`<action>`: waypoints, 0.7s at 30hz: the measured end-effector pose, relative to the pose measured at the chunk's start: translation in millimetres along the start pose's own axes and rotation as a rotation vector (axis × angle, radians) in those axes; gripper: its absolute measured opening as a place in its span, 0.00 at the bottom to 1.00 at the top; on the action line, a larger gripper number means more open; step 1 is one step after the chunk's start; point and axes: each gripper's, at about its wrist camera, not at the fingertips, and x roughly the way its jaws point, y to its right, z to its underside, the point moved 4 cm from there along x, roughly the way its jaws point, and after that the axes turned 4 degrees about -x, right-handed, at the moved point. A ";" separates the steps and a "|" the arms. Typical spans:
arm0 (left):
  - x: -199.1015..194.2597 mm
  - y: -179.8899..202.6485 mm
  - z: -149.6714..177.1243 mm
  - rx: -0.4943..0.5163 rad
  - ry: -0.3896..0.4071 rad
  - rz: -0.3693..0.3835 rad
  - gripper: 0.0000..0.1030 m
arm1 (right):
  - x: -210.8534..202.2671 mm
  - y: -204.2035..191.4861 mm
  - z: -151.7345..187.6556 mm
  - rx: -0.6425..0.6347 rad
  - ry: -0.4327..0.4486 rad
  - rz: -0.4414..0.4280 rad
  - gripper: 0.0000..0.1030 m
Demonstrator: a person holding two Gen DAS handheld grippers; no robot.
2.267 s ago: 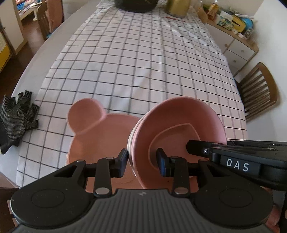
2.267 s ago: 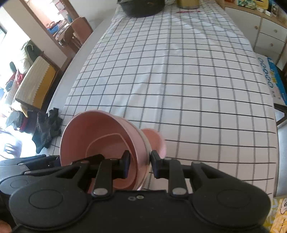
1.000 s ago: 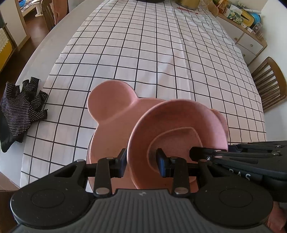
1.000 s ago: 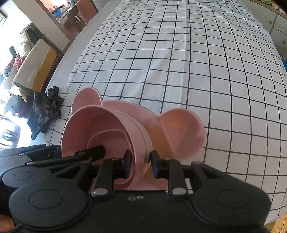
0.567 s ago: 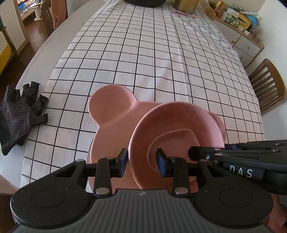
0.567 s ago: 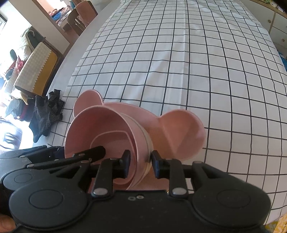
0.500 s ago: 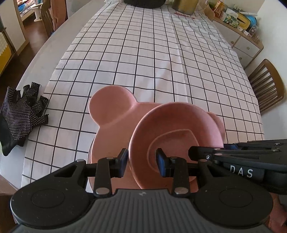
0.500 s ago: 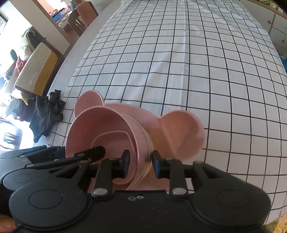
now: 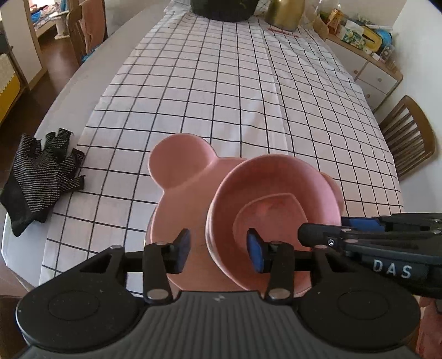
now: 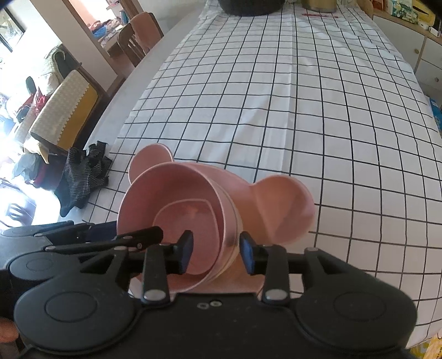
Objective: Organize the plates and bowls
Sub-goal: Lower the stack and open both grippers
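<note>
A pink bowl stack sits on a pink bear-shaped plate on the checked tablecloth near the table's front edge. My left gripper is open, its jaws standing either side of the bowl's left rim without pinching it. My right gripper is open too, straddling the right rim of the bowl stack; the plate shows beneath with its right ear. Each gripper shows in the other's view at the frame edge.
A black dotted glove lies at the table's left edge. A dark pot and a gold vessel stand at the far end. A wooden chair is to the right, a sideboard beyond it.
Both grippers have opened and let go of the bowl's rim. The bowl stack now rests on the bear plate. The views have tilted up slightly.
</note>
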 end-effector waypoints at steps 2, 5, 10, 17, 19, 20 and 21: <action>-4.5 -0.3 1.0 0.009 0.018 -0.016 0.45 | -3.3 -0.8 2.1 -0.009 0.008 -0.004 0.42; -12.5 1.5 2.6 0.024 0.042 -0.015 0.46 | -8.6 -1.8 5.8 -0.024 0.026 -0.009 0.47; -27.1 3.5 4.9 0.024 0.085 -0.010 0.57 | -21.9 0.6 9.4 -0.038 0.070 -0.019 0.58; -48.4 11.0 9.5 0.004 0.157 0.004 0.71 | -47.2 4.9 15.5 -0.091 0.149 -0.051 0.71; -54.8 15.6 11.6 -0.002 0.184 0.001 0.79 | -55.1 7.4 18.3 -0.106 0.174 -0.058 0.74; -56.8 16.6 12.2 -0.006 0.198 -0.003 0.80 | -59.6 9.3 19.7 -0.114 0.191 -0.059 0.78; -60.5 19.4 13.2 -0.008 0.216 -0.007 0.80 | -63.0 10.7 20.9 -0.117 0.206 -0.059 0.81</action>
